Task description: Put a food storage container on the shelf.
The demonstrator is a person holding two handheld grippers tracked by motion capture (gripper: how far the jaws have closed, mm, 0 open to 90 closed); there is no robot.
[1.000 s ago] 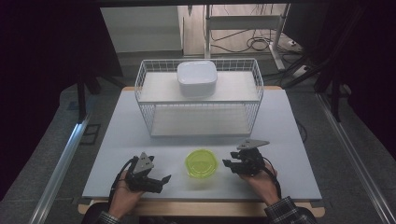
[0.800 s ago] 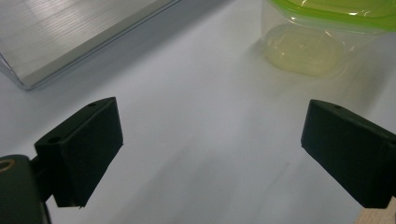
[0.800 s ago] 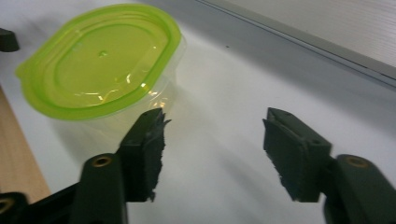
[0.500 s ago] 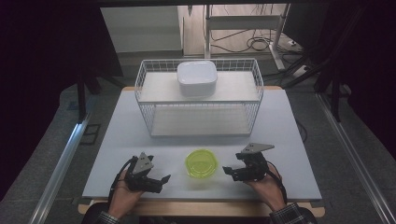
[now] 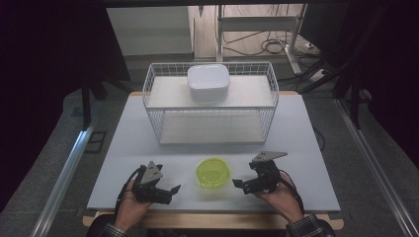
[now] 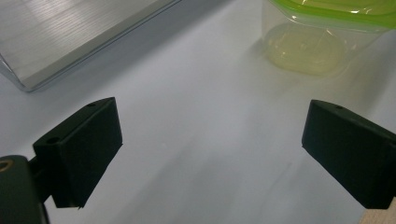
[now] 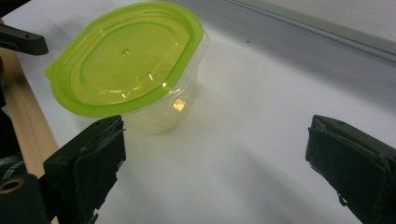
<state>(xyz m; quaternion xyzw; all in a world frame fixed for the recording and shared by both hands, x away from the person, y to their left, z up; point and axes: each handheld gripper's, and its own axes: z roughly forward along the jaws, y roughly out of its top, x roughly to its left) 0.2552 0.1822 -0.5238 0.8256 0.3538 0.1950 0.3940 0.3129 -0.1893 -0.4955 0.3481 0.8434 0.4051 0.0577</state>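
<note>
The tub point(image 5: 214, 172), clear with a green lid, stands on the table point(image 5: 306, 143) near its 6 o'clock edge, between both tongs and touching neither. The right gripper point(image 5: 245, 185), at the tub's 3 o'clock, has jaws that have just been opening and now stand wide with nothing between them, likely a release. The left gripper point(image 5: 169, 192), at 9 o'clock, is also wide and empty, seemingly waiting. A wire basket point(image 5: 269, 106) at 12 o'clock carries a white box point(image 5: 208, 82). The tub's contents are hard to judge; the left gripper view crops its lid.
</note>
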